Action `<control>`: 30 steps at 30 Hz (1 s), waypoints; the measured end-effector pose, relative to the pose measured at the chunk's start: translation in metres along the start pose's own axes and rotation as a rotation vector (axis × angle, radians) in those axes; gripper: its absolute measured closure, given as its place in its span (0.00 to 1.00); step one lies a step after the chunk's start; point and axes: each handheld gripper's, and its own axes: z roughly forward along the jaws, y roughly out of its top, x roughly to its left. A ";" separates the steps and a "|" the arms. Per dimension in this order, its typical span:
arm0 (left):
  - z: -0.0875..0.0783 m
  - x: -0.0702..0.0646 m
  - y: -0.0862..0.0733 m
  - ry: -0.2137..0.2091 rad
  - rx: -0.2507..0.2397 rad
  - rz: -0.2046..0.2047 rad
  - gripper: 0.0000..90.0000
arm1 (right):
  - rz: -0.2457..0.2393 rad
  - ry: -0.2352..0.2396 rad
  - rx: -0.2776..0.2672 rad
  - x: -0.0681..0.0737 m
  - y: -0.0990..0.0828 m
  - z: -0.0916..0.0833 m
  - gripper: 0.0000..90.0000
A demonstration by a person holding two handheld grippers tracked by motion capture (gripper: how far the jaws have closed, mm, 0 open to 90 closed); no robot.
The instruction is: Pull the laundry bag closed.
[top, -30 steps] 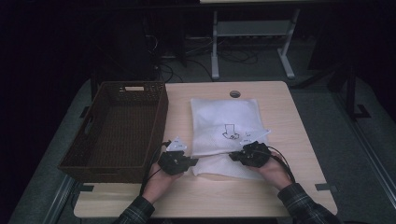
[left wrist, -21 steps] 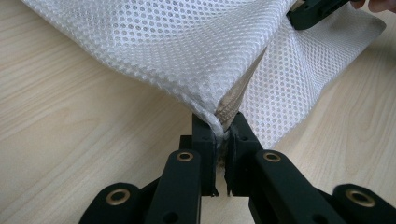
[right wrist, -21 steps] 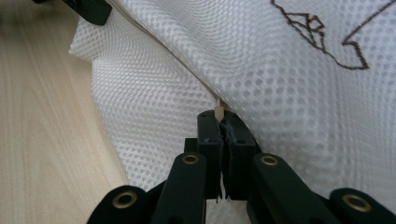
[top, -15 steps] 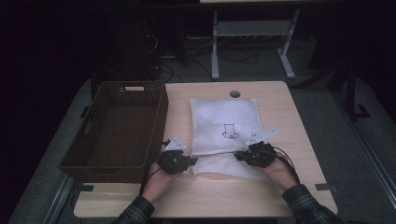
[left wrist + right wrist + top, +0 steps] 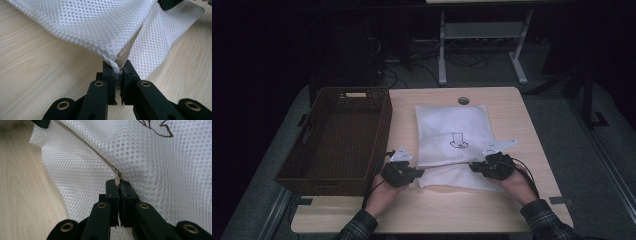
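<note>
**a:** ok high view first. the white mesh fabric bag with a small brown embroidered figure (image 5: 452, 137) lies flat in the middle of the pale wooden table (image 5: 512, 105), long axis running away from the person, with a dark brown woven wicker basket (image 5: 337, 137) just beside it on the left. the near edge of the bag is the bit that matters: it runs crosswise between the two hands, left gripper (image 5: 404, 172) at its left near corner, right gripper (image 5: 492, 165) at its right one. so each hand is nearest its own corner and the bag stretches out ahead of both.

**b:** and the basket is on the left hand's side, so i'd guess any carry goes that way. what do the jaws look like up close?

**a:** left gripper view: the left gripper (image 5: 119, 71) is clenched tight on the bag (image 5: 100, 27) at a seam corner, you can see the tan zipper tape pinched between the black jaws, mesh lifting off the wood right there.

**b:** same on the other side?

**a:** pretty much. right gripper view: the right gripper (image 5: 119, 185) is clamped on the bag (image 5: 155, 170) right on its zip line, jaws nearly touching with only cloth between, the brown stitching up top.
</note>
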 end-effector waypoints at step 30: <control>0.002 0.002 -0.001 -0.004 -0.001 -0.015 0.93 | 0.044 -0.032 0.004 -0.009 -0.014 -0.011 0.97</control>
